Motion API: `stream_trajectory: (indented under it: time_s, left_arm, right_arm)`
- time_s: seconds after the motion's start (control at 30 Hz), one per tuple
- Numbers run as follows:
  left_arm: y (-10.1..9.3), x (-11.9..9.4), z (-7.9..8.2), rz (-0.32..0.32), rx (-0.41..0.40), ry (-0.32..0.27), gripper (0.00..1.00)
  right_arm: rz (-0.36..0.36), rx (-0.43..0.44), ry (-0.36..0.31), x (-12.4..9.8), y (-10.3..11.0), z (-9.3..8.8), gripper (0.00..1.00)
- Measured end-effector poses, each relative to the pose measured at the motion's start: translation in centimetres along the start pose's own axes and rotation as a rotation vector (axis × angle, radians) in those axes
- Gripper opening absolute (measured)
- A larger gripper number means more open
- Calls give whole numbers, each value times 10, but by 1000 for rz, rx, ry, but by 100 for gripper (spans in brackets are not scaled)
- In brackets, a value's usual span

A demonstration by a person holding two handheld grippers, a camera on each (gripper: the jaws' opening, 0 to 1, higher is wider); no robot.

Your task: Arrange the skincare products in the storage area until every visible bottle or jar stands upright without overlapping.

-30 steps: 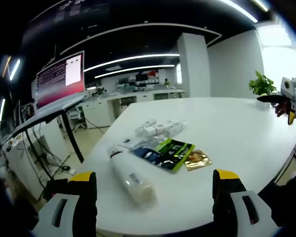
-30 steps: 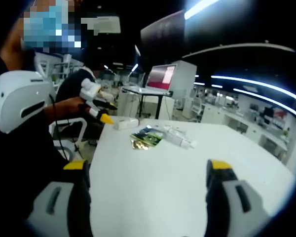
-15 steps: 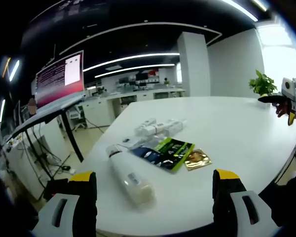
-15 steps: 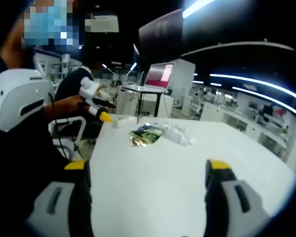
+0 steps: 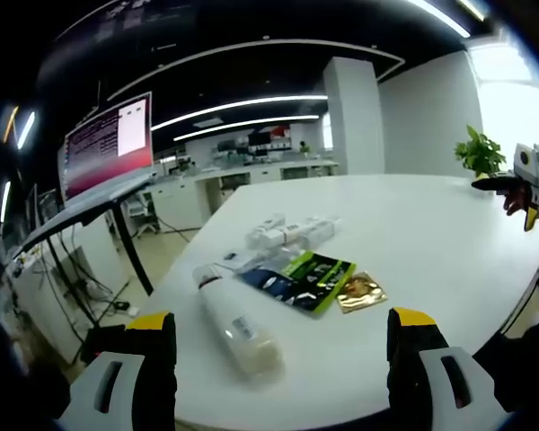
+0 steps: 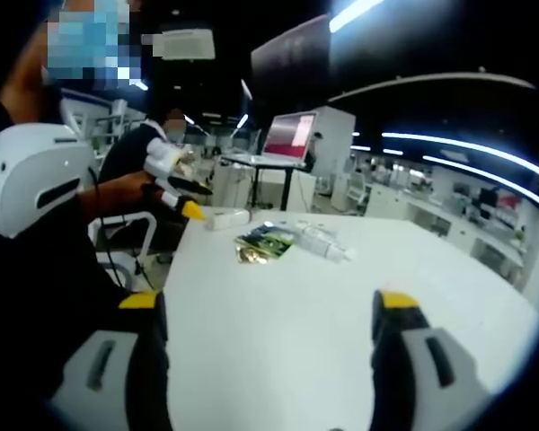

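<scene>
Flat on the glossy white table [image 5: 449, 260] lies a cylindrical white plastic bottle [image 5: 236, 326]; left gripper [image 5: 283, 359] and right gripper [image 6: 271, 346] gape, holding nothing.

Tabletop [image 5: 431, 242] plain white, glossy. Large bottle [image 5: 236, 321] lying on it: translucent white, cream-tinted at base, white cap, small dark label. Small tubes [image 5: 287, 232] white, grey print. Flat packet [image 5: 298, 278] dark blue and black with bright green panel, white lettering. Small sachet [image 5: 358, 289] gold-brown, shiny. Left hand-held gripper [image 5: 278, 359]: black jaws, yellow tips, grey-white bodies. Right hand-held gripper [image 6: 268, 355]: same black, yellow, grey-white scheme. Potted plant [image 5: 479, 154] green leaves. Monitor [image 5: 108, 144] pink-red screen with white window.
</scene>
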State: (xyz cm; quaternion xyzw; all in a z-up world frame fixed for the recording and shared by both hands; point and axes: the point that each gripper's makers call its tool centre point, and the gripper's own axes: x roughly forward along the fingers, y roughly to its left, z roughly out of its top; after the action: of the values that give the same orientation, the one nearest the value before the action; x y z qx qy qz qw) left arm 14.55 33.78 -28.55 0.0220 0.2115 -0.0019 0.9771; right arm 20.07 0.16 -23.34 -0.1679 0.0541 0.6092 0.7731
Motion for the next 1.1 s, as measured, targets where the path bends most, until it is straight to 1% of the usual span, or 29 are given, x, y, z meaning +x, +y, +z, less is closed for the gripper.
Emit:
stream_trajectory:
  time_s: [0.37,1.1]
  left_arm:
    - [-2,0,0,-2,5,4,100]
    - [1,-2,0,-7,0,-2,100]
  right_arm:
    - [1,2,-6,-2,0,1,95]
    - [14,-15,5,3,6,6,94]
